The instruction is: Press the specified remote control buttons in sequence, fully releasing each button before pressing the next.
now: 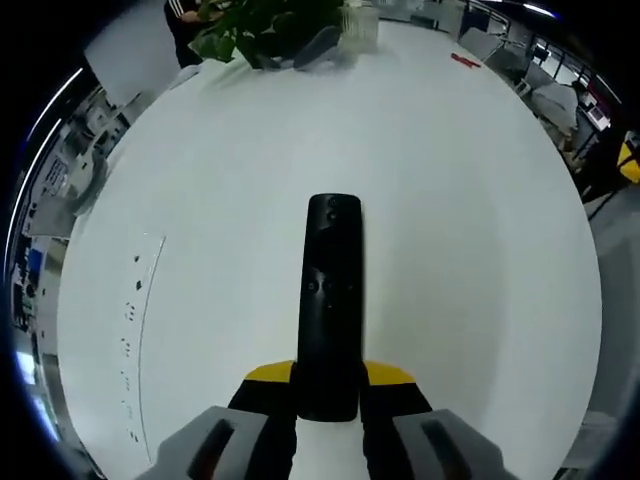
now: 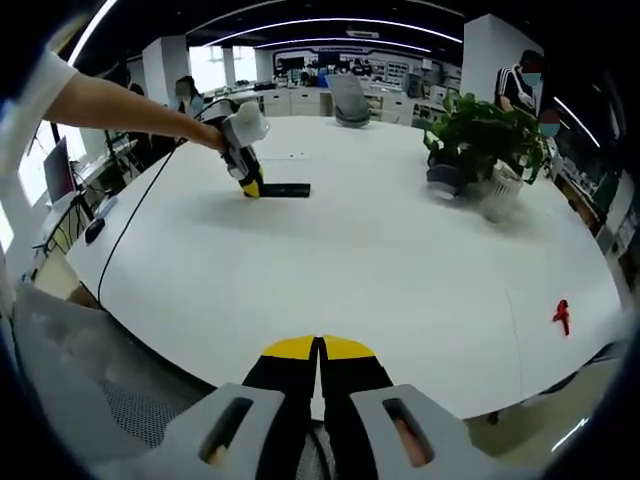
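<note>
The remote control (image 1: 331, 300) is clamped by the left gripper (image 1: 328, 385), steadying it; the right gripper (image 2: 319, 375), jaws closed and empty, is held well apart from it for pressing.

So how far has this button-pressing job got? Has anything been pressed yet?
Done: the left gripper is closed on the near end of the black remote control, which lies flat on the white table. In hand: just that hold. Left: all the presses, it seems; the right gripper hangs shut at the table's near edge, far from the remote. Whether any button was pressed can't be told.
</note>
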`<state>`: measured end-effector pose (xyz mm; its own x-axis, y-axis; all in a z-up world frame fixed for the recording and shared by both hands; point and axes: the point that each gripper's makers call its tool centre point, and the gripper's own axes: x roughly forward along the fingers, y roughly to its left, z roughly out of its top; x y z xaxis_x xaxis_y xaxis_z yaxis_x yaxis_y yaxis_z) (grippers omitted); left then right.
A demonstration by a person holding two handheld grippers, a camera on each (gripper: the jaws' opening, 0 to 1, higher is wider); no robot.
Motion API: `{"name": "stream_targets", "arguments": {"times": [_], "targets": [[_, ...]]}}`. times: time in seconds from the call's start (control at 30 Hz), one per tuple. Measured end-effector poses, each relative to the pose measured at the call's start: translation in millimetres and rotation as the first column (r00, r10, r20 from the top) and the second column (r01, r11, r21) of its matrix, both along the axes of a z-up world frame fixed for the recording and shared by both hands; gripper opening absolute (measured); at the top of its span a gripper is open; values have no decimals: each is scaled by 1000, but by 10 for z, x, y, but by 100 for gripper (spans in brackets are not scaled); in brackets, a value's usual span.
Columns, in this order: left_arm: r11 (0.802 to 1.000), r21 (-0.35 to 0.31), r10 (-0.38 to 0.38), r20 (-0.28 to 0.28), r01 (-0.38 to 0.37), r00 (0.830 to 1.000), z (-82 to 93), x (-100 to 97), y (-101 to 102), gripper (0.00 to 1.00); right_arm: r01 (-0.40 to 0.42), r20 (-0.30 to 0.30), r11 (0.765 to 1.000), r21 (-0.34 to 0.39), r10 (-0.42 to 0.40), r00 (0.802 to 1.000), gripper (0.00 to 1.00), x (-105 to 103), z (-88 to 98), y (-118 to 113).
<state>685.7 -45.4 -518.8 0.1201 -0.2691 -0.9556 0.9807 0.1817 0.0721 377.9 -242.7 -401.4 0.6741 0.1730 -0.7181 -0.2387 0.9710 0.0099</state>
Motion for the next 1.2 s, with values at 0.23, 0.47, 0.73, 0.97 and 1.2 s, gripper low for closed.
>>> {"name": "stream_targets", "arguments": {"times": [0.23, 0.47, 0.73, 0.97, 1.2], "targets": [[1000, -1, 2, -16, -2, 1000, 4, -213, -6, 23, -8, 8, 1000, 1, 8, 1000, 0, 3, 16, 19], [1000, -8, -1, -24, 1, 1000, -16, -405, -4, 23, -20, 19, 1000, -7, 20, 1000, 0, 7, 34, 34], [1000, 7, -16, -29, 16, 999, -25, -711, -10, 23, -33, 27, 999, -16, 33, 999, 0, 11, 46, 47], [1000, -1, -11, -30, 11, 999, -38, -967, 13, 23, -40, 47, 999, -10, 41, 998, 0, 19, 83, 61], [1000, -7, -14, -26, 14, 1000, -38, -1106, 16, 23, -40, 58, 999, -31, 42, 997, 0, 18, 102, 56]]}}
